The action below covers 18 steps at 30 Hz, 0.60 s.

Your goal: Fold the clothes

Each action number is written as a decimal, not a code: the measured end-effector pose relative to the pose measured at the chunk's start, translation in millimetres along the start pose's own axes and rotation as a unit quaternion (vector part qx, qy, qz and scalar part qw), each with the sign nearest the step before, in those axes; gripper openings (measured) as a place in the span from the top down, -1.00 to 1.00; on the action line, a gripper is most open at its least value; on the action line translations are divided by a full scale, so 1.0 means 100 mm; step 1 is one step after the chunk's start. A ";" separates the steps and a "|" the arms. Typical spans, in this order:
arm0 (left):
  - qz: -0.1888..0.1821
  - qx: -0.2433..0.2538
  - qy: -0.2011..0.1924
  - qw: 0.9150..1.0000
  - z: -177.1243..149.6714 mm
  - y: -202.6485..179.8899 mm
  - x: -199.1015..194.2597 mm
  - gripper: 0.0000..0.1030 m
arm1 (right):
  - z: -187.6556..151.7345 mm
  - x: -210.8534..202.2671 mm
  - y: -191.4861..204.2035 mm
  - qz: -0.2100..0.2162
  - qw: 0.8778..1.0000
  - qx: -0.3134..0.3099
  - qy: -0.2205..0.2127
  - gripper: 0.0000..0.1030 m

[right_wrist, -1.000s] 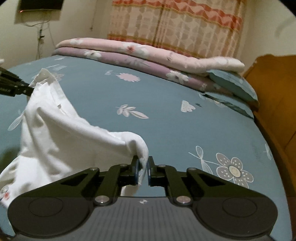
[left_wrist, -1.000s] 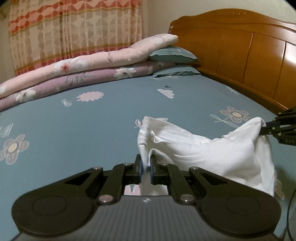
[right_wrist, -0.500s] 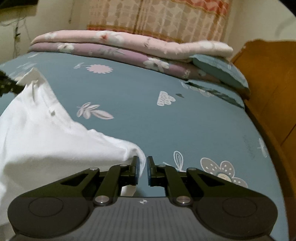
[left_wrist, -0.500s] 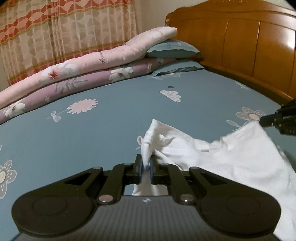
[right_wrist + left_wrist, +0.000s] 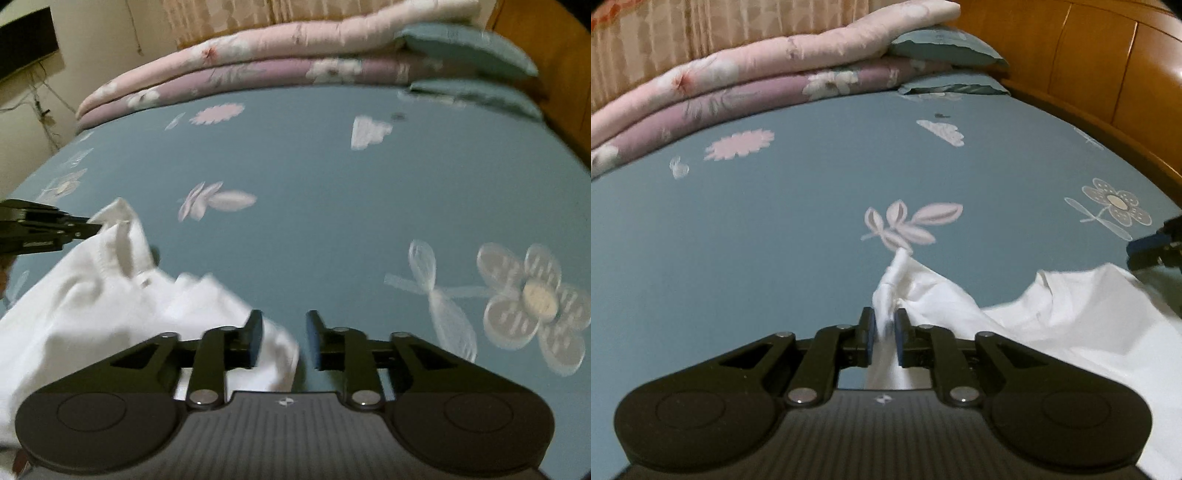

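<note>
White garment (image 5: 1052, 325) lies rumpled on the blue flowered bed sheet (image 5: 798, 229), at the near part of the bed, well apart from the far edge where things are stacked

Left tongs (image 5: 884, 328): jaws opening, a narrow gap between them; a bunched corner of the garment stands in that gap. Blur there, so cannot tell whether the pads still press on the cloth

Right tongs (image 5: 284, 339): jaws opening, plainly apart. Garment edge (image 5: 110, 314) passes under the left-hand finger and reaches into the gap; bare sheet shows on the other side; pads do not press on it

Each tongs shows at the edge of the other's view, by the garment's opposite corner

Far edge of the bed: pink quilt (image 5: 768, 62) folded on top of a mauve quilt (image 5: 746, 103), two blue-green pillows (image 5: 945, 44) at their end nearest the wooden headboard (image 5: 1108, 74). Patterned curtain (image 5: 229, 14) behind the quilts
</note>
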State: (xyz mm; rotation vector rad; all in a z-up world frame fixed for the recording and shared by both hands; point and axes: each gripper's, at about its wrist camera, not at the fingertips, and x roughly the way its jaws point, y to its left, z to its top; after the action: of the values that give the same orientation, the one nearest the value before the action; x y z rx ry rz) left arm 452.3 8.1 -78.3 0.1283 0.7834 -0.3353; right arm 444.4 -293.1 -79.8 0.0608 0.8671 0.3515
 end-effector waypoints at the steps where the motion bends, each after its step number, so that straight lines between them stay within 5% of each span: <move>1: -0.007 -0.005 -0.001 1.000 -0.03 0.03 -0.03 0.54 | -0.05 -0.01 -0.02 0.008 1.000 0.009 0.005 0.12; 3: -0.025 -0.026 -0.007 0.999 -0.13 0.11 -0.13 0.16 | -0.18 -0.06 -0.09 0.027 0.999 0.031 0.015 0.05; 13: -0.053 -0.118 0.029 0.991 -0.60 0.35 -0.23 0.07 | -0.66 0.00 -0.22 0.138 0.978 0.154 0.042 -0.03; 14: -0.054 -0.122 0.032 0.991 -0.62 0.34 -0.22 0.07 | -0.66 0.02 -0.19 0.142 0.977 0.155 0.042 0.06; 16: -0.058 -0.128 0.033 0.990 -0.63 0.33 -0.20 0.07 | -0.64 0.06 -0.12 0.133 0.979 0.150 0.045 0.70; 18: -0.060 -0.126 0.032 0.990 -0.62 0.31 -0.20 0.06 | -0.61 0.08 -0.05 0.119 0.982 0.137 0.045 0.89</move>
State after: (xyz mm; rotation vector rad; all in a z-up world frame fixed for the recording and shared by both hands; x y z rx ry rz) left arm 408.2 56.5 -107.9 -0.1458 0.8928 -0.3440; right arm 404.7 -301.0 -125.9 0.4083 0.9976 0.4583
